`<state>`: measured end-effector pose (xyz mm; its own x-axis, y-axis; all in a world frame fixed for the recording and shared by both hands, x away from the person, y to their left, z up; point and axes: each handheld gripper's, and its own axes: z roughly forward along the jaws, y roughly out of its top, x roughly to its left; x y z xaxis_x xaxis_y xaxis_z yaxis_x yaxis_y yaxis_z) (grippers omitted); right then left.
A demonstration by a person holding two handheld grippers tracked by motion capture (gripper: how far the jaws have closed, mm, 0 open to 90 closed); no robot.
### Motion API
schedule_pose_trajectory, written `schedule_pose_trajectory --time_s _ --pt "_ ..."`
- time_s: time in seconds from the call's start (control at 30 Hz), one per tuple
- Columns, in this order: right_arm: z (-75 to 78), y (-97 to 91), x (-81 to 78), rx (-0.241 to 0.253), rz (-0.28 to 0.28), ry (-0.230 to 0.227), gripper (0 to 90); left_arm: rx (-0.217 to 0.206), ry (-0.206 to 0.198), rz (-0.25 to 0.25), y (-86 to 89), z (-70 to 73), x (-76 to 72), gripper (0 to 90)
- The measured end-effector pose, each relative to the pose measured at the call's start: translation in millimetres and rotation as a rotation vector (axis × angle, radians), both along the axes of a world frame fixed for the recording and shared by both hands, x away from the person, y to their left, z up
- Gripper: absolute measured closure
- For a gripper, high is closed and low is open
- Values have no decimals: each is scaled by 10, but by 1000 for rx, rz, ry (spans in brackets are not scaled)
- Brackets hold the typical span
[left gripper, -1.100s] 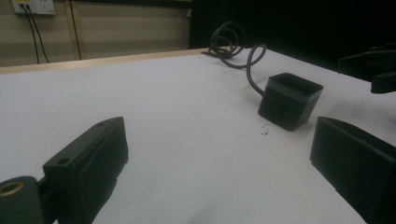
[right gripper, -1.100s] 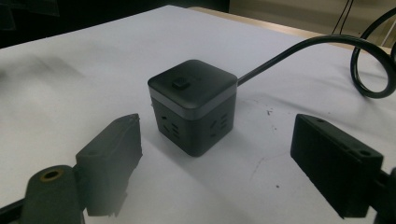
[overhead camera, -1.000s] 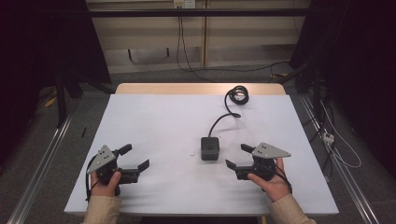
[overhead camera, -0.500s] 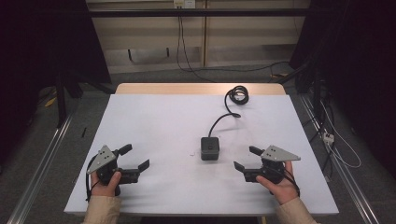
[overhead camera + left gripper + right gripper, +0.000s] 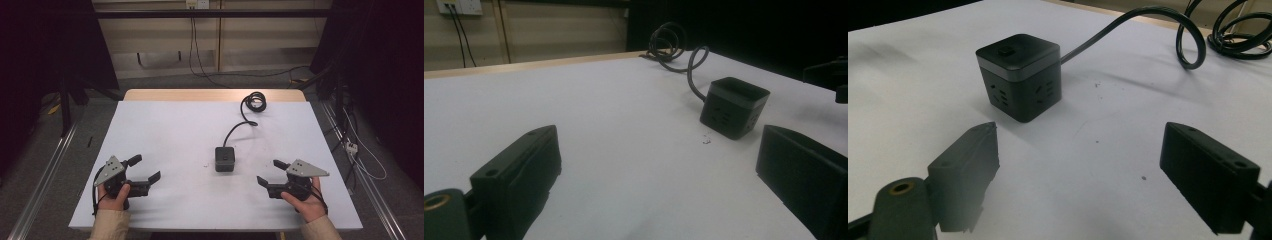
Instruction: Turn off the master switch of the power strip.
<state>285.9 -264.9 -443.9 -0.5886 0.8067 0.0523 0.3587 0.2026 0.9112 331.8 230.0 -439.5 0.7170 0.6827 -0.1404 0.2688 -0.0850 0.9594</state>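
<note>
Both grippers open and empty at the near edge of the table; cube power strip at mid-table.

The left gripper [image 5: 142, 169], near the front left corner, has its jaws spread wide, nothing between them. The right gripper [image 5: 272, 172], near the front right corner, has its jaws equally wide, holding nothing, clear of the cube. The black cube power strip [image 5: 225, 159] stands upright between the two, just right of centre. Its cable [image 5: 239, 126] runs to a coil [image 5: 253, 102] by the far edge.
</note>
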Motion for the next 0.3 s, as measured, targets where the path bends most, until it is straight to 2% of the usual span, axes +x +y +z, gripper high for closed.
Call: schedule_pose_trajectory --time_s 0.3 --pt "-39 -106 -37 0 -31 11 150 22 8 -2 -15 -12 22 39"
